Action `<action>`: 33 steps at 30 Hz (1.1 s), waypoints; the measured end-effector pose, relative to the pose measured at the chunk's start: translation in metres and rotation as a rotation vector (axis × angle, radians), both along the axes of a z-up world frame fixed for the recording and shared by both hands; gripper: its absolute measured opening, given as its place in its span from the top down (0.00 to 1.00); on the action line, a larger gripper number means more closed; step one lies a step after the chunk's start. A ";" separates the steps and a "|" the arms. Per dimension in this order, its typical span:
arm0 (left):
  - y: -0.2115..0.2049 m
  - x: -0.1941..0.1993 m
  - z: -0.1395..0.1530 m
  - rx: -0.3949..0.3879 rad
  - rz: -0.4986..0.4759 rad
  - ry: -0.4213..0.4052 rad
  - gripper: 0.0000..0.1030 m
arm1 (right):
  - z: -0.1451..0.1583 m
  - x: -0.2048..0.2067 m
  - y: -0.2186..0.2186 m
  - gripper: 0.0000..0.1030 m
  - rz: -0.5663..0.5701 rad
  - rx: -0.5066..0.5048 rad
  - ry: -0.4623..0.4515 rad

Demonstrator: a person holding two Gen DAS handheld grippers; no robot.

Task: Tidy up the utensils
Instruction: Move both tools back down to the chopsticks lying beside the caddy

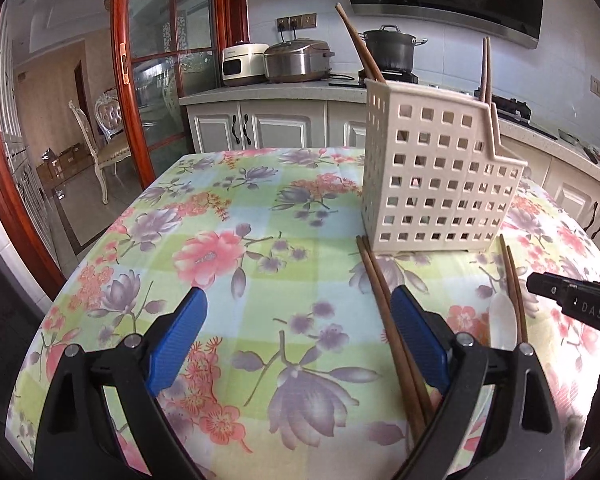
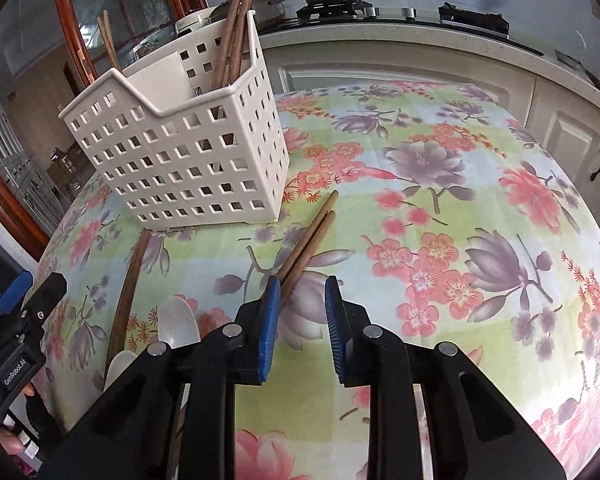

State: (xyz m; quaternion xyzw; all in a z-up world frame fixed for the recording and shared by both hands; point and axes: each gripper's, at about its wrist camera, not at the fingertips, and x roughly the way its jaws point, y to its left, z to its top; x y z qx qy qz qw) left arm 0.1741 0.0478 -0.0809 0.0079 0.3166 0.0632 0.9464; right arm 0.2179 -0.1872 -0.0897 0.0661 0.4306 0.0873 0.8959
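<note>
Perforated cream holder upright, brown chopsticks inside — pairs lying beside

1 holder, 1 spoon

The floral tablecloth lies bare on the whole left half in the left wrist view, and there a gripper could pass freely. The white perforated utensil holder stands upright at the far middle and blocks the way behind it; chopsticks rise out of its top. In front of it one pair of chopsticks lies flat on the cloth, a second pair lies further right, and a white spoon lies between them. In the right wrist view the right side of the cloth is also free.
</note>
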 end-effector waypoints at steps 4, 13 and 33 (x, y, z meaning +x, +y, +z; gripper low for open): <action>0.006 0.000 -0.001 -0.024 0.003 0.005 0.12 | -0.005 0.002 0.009 0.80 -0.001 -0.015 0.017; 0.014 -0.003 0.001 -0.023 0.033 -0.007 0.12 | -0.008 0.005 0.016 0.86 -0.045 -0.121 0.029; 0.017 0.002 0.001 -0.021 0.060 0.033 0.12 | -0.007 0.031 0.013 0.85 -0.040 -0.160 0.056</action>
